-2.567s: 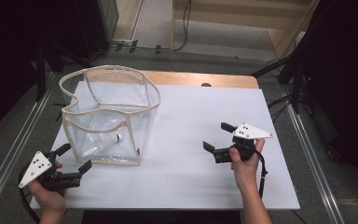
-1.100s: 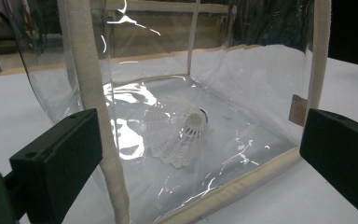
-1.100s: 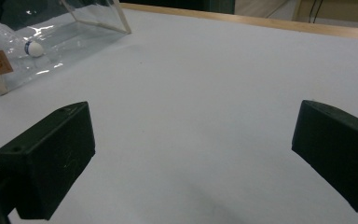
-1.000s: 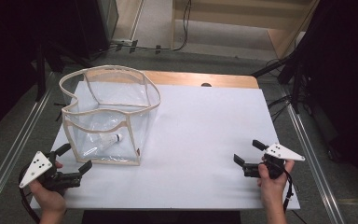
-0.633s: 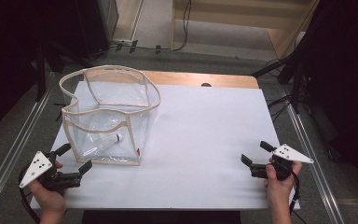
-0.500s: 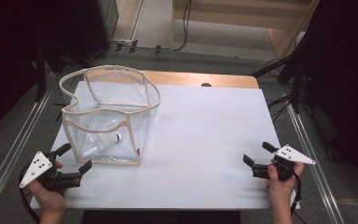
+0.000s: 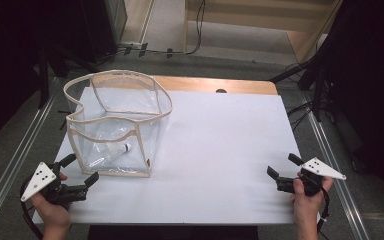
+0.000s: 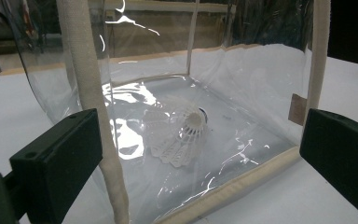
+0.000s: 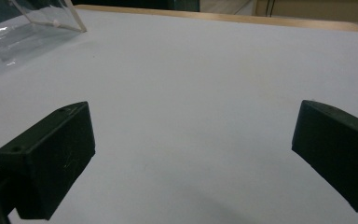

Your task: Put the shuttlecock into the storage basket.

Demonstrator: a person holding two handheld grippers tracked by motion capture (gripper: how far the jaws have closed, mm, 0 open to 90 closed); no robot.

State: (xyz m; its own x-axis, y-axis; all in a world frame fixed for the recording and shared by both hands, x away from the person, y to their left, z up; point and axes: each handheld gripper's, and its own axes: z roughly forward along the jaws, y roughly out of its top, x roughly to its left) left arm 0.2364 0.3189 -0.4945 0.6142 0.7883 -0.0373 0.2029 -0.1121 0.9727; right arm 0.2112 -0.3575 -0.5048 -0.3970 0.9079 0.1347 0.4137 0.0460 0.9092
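A white shuttlecock (image 8: 179,135) lay on its side on the floor of a clear plastic bag (image 7: 115,125) with cream fabric edging, its feathered skirt fanned out and its rounded cork tip pointing toward the bag's far wall. The bag stood open-topped at the left of the white table (image 7: 220,150). The left gripper (image 7: 77,172) rested just in front of the bag's near corner with jaws spread and empty, while the right gripper (image 7: 284,167) sat well apart near the table's right front edge, jaws likewise spread over bare tabletop.
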